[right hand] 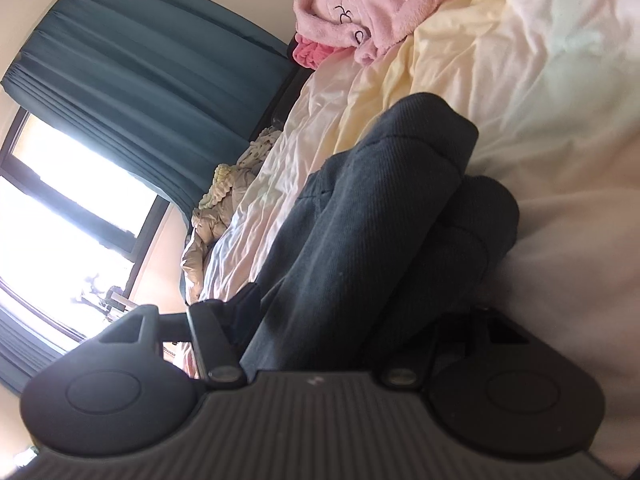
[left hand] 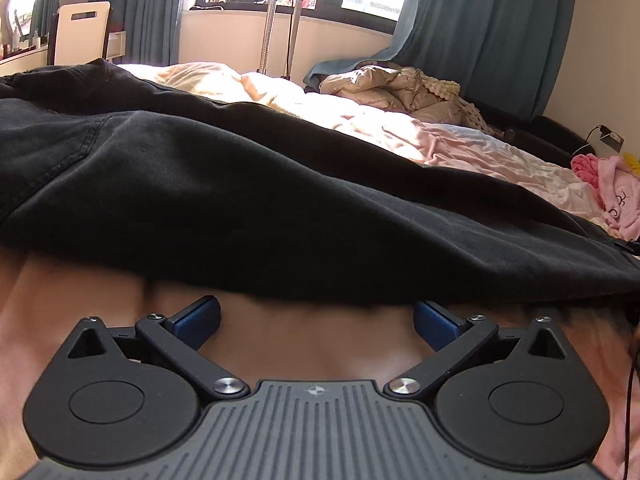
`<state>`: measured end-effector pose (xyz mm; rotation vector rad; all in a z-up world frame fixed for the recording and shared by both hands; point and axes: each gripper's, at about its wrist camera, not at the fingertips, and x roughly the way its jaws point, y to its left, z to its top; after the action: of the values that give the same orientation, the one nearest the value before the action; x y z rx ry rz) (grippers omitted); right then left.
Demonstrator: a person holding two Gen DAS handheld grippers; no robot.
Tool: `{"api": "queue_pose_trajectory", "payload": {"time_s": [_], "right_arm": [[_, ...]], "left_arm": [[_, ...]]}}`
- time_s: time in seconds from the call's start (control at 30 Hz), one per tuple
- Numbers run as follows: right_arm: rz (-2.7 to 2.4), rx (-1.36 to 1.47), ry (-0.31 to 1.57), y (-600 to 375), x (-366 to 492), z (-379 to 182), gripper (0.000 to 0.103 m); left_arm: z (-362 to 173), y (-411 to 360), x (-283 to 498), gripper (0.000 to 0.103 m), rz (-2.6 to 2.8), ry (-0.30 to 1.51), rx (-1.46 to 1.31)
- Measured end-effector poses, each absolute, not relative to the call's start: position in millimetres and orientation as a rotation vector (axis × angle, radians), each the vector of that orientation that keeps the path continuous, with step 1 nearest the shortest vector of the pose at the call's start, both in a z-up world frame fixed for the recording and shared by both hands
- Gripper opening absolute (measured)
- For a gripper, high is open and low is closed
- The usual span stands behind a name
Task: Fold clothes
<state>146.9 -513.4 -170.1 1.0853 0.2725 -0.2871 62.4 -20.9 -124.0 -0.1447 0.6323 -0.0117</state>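
Observation:
A black garment [left hand: 200,184] with stitched seams lies spread across the bed, filling the middle of the left wrist view. My left gripper [left hand: 316,316] is open and empty, low on the pink sheet, its blue-padded fingertips [left hand: 198,318] at the garment's near edge. In the right wrist view my right gripper [right hand: 340,312] is shut on a dark ribbed part of the garment [right hand: 380,208]. The cloth bunches in folds between the fingers and hides the right fingertip. This view is tilted sideways.
The bed [left hand: 460,148] has a crumpled pale pink and cream sheet. A beige puffy jacket [left hand: 392,84] lies at its far side. A pink fluffy garment [right hand: 360,4] lies at the bed's edge. Teal curtains [left hand: 480,28], a window, a chair [left hand: 82,28] and a metal stand [left hand: 272,16] are behind.

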Motion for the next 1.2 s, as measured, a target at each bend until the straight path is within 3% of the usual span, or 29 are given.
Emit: {"api": "queue_pose_trajectory", "payload": {"time_s": [0.17,1.2], "right_arm": [[-0.283,1.038,0.298,-499.4,139.4,-169.5,0.062],[-0.267,0.886,0.345,-485.8,138.0,-173.4,0.061]], "left_arm": [[-141.6,-58.4,64.8,0.103,0.078,0.59,0.052],[-146.5,-62.4,60.1,0.103,0.093,0.57,0.06]]}}
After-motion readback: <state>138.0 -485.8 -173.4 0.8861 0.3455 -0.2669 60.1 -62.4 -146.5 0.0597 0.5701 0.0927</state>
